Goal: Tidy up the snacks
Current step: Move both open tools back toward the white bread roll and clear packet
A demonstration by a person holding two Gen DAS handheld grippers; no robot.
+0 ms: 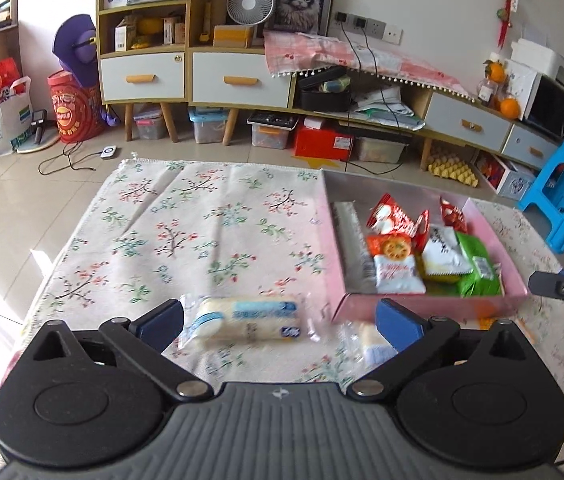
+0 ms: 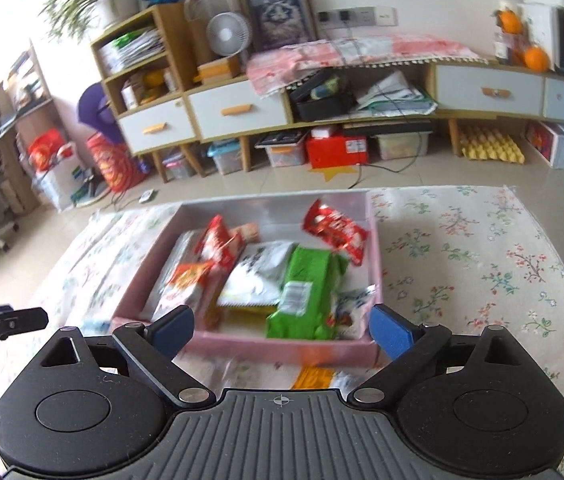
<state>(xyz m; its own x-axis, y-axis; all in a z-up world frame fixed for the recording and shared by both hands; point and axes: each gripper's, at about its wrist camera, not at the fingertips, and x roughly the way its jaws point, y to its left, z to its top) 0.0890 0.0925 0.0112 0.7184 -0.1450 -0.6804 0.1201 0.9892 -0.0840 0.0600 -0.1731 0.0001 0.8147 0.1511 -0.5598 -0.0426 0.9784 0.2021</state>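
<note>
Now | my left gripper (image 1: 280,322) spread wide, empty, white snack pack (image 1: 244,322) lying on the cloth between its fingers | my right gripper (image 2: 282,330) wide, empty, above pink box (image 2: 242,346) of snacks

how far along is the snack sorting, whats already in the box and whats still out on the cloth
Mostly done: the pink box already holds a pile, including the green pack and a red pack. Nothing is in hand; the left gripper and right gripper are both open and empty. Left: the white-and-blue pack on the floral cloth, and another clear-wrapped pack beside the box front.
</note>
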